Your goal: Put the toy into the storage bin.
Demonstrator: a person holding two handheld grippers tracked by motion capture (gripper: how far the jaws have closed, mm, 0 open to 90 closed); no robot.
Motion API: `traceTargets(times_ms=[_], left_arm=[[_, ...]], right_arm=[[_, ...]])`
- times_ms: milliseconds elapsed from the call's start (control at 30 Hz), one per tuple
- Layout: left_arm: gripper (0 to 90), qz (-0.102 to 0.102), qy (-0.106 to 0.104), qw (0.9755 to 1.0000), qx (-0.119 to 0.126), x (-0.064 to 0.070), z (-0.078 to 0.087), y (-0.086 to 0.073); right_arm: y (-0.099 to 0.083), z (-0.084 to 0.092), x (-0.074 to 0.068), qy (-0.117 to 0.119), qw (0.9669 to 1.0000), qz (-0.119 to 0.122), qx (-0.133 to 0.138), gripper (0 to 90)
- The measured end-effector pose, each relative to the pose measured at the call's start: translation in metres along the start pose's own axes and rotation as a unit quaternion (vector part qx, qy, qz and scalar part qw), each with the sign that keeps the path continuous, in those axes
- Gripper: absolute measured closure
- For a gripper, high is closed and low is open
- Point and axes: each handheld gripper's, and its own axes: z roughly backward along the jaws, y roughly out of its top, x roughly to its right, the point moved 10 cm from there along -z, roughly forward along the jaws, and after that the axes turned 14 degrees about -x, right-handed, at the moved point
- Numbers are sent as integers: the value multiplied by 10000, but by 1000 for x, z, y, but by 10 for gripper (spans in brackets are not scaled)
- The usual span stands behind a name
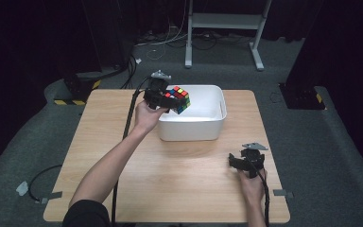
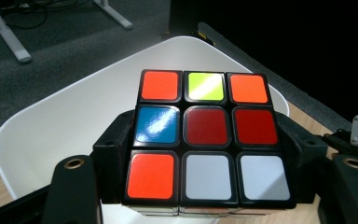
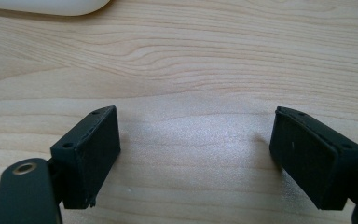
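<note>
Clamped in left gripper (image 2: 208, 140): cube (image 2: 208, 140), upper centre, over bin (image 1: 203, 124). Right gripper (image 3: 196, 154) open, lower right on tabletop (image 1: 179, 184). Next: lower, release inside.

The cube (image 2: 208, 136) hides the white bin's (image 2: 51, 135) floor, and its underside is cut off.
</note>
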Motion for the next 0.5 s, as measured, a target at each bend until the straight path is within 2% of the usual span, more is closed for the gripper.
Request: traceTargets(times_ms=[500], left_arm=[[335, 28, 114, 9999, -102, -6, -12, 13]], right_arm=[[0, 0, 0, -8, 10000, -2, 2, 159]])
